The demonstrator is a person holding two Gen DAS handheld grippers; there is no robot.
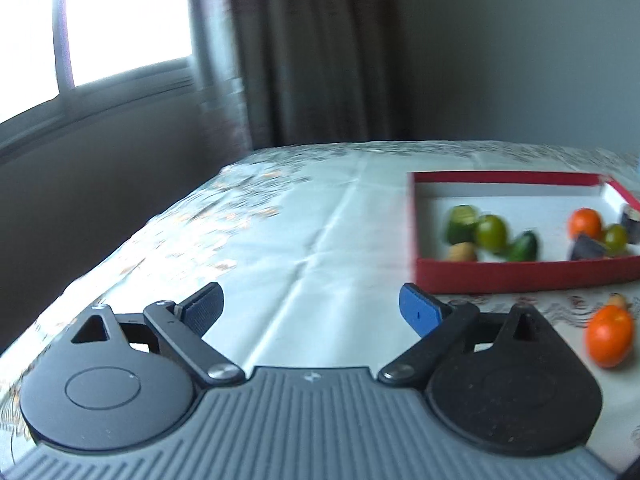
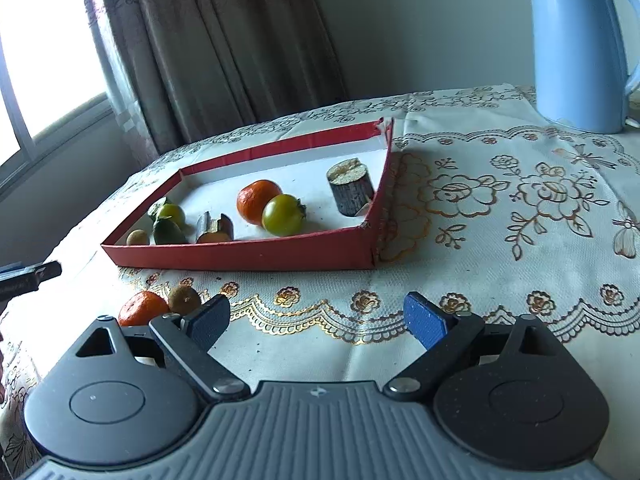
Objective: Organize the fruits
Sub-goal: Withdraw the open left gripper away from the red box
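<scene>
The red box (image 2: 248,254) sits on the flowery tablecloth (image 2: 500,216), and most of the fruit is already inside it. Two pieces are not in yet: an orange (image 2: 142,308) and a small brown fruit (image 2: 184,299), touching each other, just in front of the red box near its left corner.

The right gripper (image 2: 318,320) is wide open and holds nothing. The left gripper (image 1: 310,308) is wide open too, and it is also empty.

I think the next job is to pick up one of those two loose fruits. To do it well, go for the brown one first, since it lies nearer the right gripper's fingers. Come down with one finger on each side, close softly (round fruit rolls away easily), then lift it over the red wall and set it in a bare white spot.

The right view shows the whole red box, the blue kettle (image 2: 580,48) far behind the box, and the tip of the other tool left of the box. The left view is blurry. It shows the window (image 1: 124,20) far left of the box, and the orange (image 1: 610,336) in front of the box.
</scene>
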